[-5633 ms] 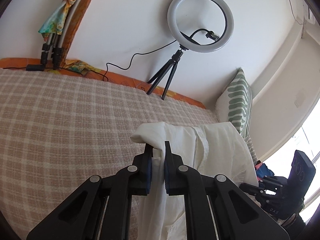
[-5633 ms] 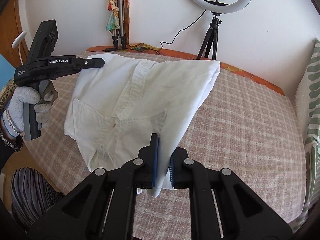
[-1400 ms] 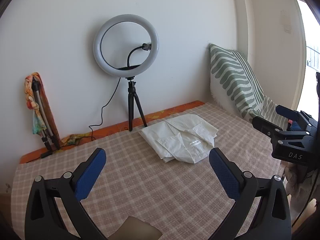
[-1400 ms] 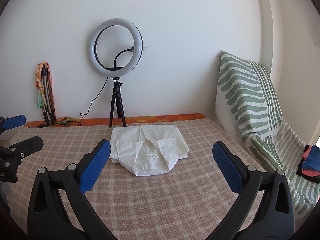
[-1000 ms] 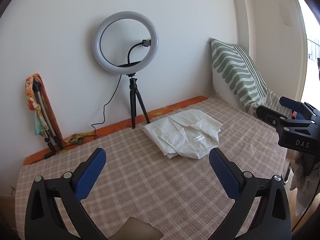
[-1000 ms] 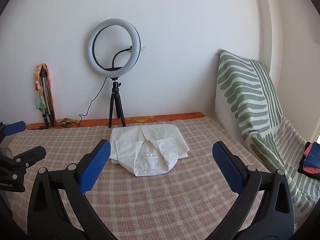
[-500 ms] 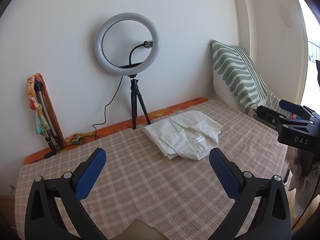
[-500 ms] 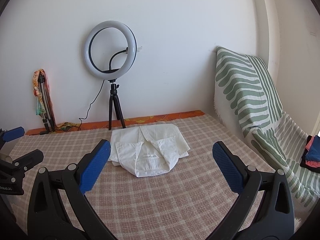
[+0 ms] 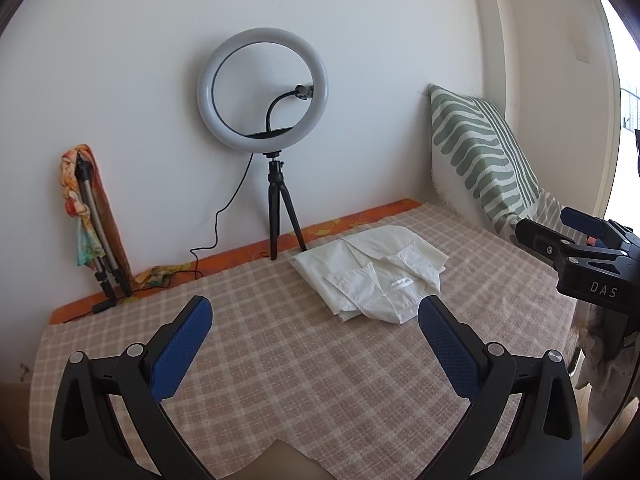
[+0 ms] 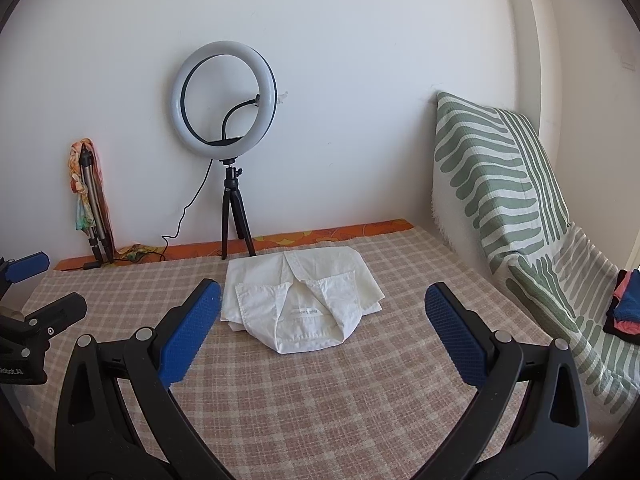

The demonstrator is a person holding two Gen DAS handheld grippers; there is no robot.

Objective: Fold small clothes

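A white shirt lies folded into a compact bundle, collar up, on the checked pink bedspread near the far edge. It also shows in the right wrist view. My left gripper is wide open and empty, held back from the shirt above the spread. My right gripper is wide open and empty, also back from the shirt. The right gripper appears at the right edge of the left wrist view. The left gripper appears at the left edge of the right wrist view.
A ring light on a black tripod stands behind the shirt against the white wall. A folded tripod with a colourful scarf leans at far left. A green-striped cushion lines the right side, with stacked clothes beyond it.
Earlier both grippers were shut on the shirt, holding it up. Now the shirt lies folded on the bed and both grippers are open; in the last second they only drift slightly.
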